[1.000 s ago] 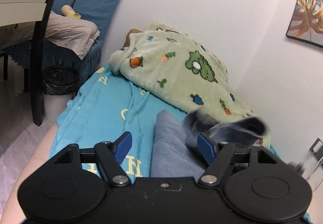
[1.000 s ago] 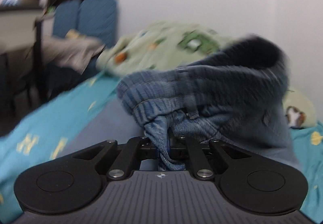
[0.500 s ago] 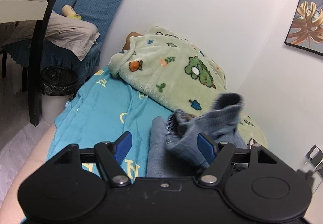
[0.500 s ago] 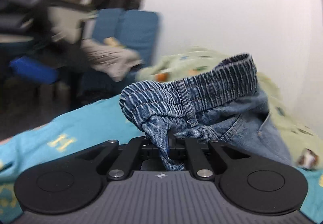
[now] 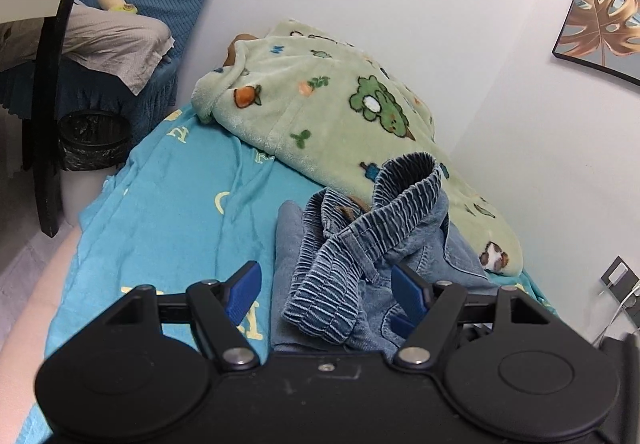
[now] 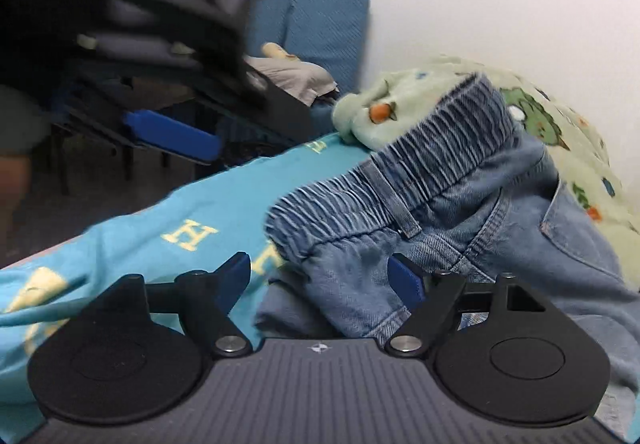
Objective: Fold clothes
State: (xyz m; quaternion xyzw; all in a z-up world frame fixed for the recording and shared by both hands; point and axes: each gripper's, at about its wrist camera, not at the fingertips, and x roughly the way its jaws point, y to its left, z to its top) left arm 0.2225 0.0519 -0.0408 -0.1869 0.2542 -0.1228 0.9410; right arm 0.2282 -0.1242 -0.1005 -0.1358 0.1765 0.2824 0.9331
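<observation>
A pair of blue jeans [image 5: 360, 244] with a ribbed elastic waistband lies bunched on the turquoise bed sheet [image 5: 172, 212], the waistband folded over toward me. My left gripper [image 5: 326, 288] is open, its blue fingers either side of the waistband. My right gripper [image 6: 320, 276] is open too, with the jeans [image 6: 460, 212] between and beyond its fingers, not clamped. The left gripper shows blurred at the upper left of the right wrist view [image 6: 172, 136].
A green cartoon-print blanket [image 5: 340, 112] is heaped behind the jeans against the white wall. Blue chairs with grey cloth [image 5: 120, 40], a dark table leg [image 5: 48, 104] and a black bin [image 5: 94, 140] stand left of the bed. A wall socket [image 5: 618, 276] is at right.
My right gripper was shut on the jeans' waistband and carried it over; it has opened and let go. The waistband now rests folded on the jeans. The left gripper stayed open.
</observation>
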